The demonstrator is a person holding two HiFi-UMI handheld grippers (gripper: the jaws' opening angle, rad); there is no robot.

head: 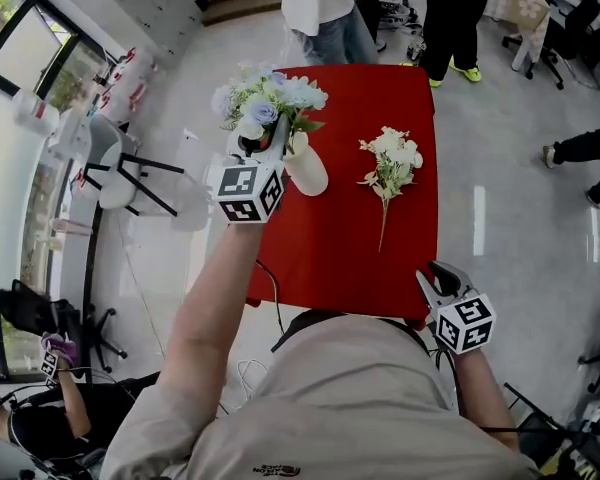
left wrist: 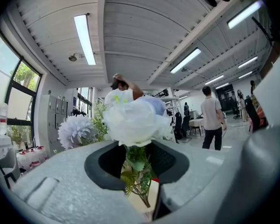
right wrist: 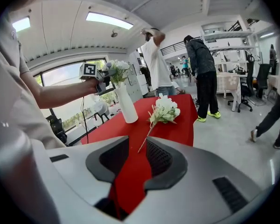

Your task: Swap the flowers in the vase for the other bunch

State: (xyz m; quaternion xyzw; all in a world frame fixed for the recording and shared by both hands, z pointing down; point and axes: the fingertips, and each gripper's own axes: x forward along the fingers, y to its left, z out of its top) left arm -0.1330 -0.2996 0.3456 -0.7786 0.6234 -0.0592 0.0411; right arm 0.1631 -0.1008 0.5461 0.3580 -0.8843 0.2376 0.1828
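A bunch of blue and white flowers stands over the mouth of a white vase at the far left of the red table. My left gripper is level at the vase mouth, shut on the bunch's green stems. In the left gripper view the stems fill the gap between the jaws, with the cream vase rim just below. A cream-white bunch lies flat on the table to the right. My right gripper hangs open and empty at the table's near right corner, pointed at that bunch.
Two people stand just beyond the table's far edge, and another person's leg shows at the right. White chairs stand left of the table. A cable hangs off the near edge.
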